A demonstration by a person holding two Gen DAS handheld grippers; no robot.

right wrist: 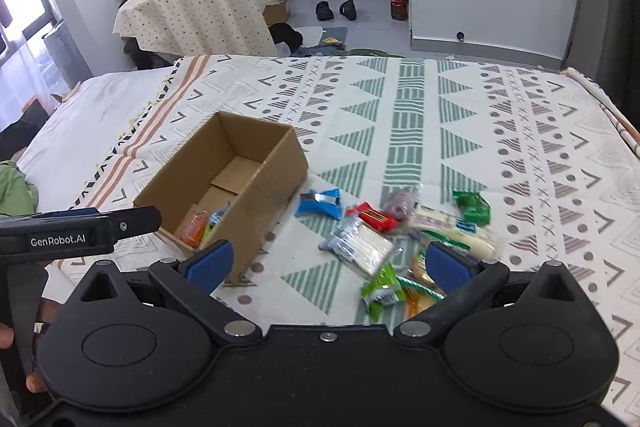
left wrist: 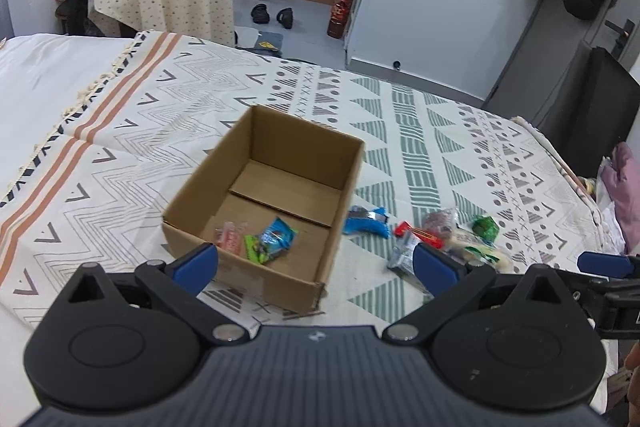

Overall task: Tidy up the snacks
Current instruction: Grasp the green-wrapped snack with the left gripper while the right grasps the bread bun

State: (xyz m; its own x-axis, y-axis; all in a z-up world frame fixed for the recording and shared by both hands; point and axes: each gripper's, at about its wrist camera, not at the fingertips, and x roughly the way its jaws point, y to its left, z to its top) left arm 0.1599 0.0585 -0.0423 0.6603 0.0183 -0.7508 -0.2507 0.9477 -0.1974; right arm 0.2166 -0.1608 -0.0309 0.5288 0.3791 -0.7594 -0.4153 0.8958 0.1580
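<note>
- Grippers sit nearest in both views: the left gripper (left wrist: 316,263) has its blue-padded fingers spread wide with nothing between them, and the right gripper (right wrist: 328,263) is likewise spread wide and empty.
- Just beyond the left gripper, a cardboard box (left wrist: 256,267) stands open-topped on the patterned bedspread (left wrist: 420,131).
- Inside the box, at its near end, lie a few snacks: a pink-orange packet (left wrist: 229,238), a green wrapper (left wrist: 253,247) and a blue packet (left wrist: 276,235); the far half of the box floor is bare cardboard.
- Right of the box, loose on the bedspread, lies the snack pile (right wrist: 400,239): a blue wrapper (right wrist: 320,203) just beside the box wall, a red packet (right wrist: 374,217), clear-and-white packs, a dark green packet (right wrist: 472,207) at the far right, and a bright green wrapper (right wrist: 382,291) nearest the right gripper.
- Farther off, past the bed, a round table (right wrist: 200,11) with a dotted cloth carries bottles.
</note>
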